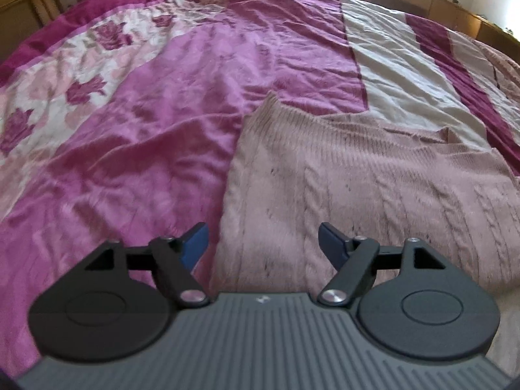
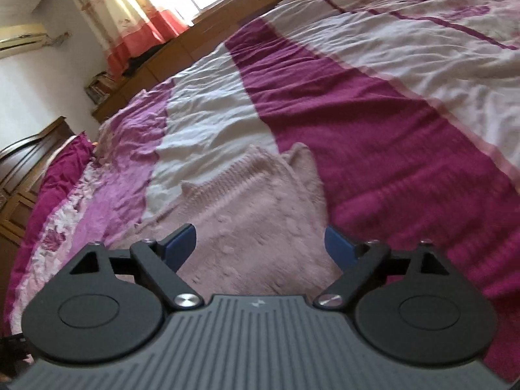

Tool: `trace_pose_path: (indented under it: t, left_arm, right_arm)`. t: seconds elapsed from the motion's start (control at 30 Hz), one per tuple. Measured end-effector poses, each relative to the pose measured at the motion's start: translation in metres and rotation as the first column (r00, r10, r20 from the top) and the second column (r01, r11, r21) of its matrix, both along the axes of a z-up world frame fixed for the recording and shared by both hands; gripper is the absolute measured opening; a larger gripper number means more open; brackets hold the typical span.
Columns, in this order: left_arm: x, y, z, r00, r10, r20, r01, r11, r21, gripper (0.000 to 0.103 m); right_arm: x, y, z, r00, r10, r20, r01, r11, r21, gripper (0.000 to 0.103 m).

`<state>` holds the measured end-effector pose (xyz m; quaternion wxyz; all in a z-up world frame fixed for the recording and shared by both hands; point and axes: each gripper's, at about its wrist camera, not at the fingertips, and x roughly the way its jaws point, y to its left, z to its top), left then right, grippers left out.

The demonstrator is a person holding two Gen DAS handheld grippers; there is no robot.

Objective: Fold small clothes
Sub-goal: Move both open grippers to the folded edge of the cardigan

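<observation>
Sweater (image 1: 373, 191) sits under both my tongs, a pale pink cable knit lying flat on the quilt (image 1: 169, 123), near my edge of the bed. My left tongs (image 1: 263, 243) stand with the jaws apart and nothing between the blue pads; they hang over the sweater's left edge, where knit meets the pink stripe. My right tongs (image 2: 260, 247) are spread wider, also empty, over the knit's right side, just short of the dark magenta band. I judge both stand free of the cloth because the sweater already lies doubled: a ribbed hem or cuff runs across its far edge, and a second layer peeks out behind, so a fold looks laid down and the next grip not yet taken.

Much is hard to read. The tongs' bodies hide the sweater's near edge in both views, so I cannot tell how neatly the layers line up there. Its right part runs off the left view. The right view is blurred and tilted, and whether sleeves are tucked under I cannot tell. The curtain (image 2: 136, 29) and window are washed out.
</observation>
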<state>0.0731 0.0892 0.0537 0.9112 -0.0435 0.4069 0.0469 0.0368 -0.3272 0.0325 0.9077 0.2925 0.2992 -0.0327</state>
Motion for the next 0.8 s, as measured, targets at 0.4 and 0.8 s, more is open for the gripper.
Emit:
trace_pose_path:
  t: [0.4, 0.8]
  left_arm:
    - [-0.037, 0.009, -0.001, 0.996, 0.073, -0.051, -0.075, 0.996, -0.043, 0.076]
    - [-0.045, 0.006, -0.007, 0.996, 0.070, -0.057, -0.071, 0.997, -0.016, 0.076]
  right_arm:
    - [-0.029, -0.014, -0.033, 0.996, -0.042, -0.075, 0.041, 0.999, -0.008, 0.093]
    - [-0.023, -0.008, -0.048, 0.998, -0.016, -0.058, 0.016, 1.000, 0.000, 0.103]
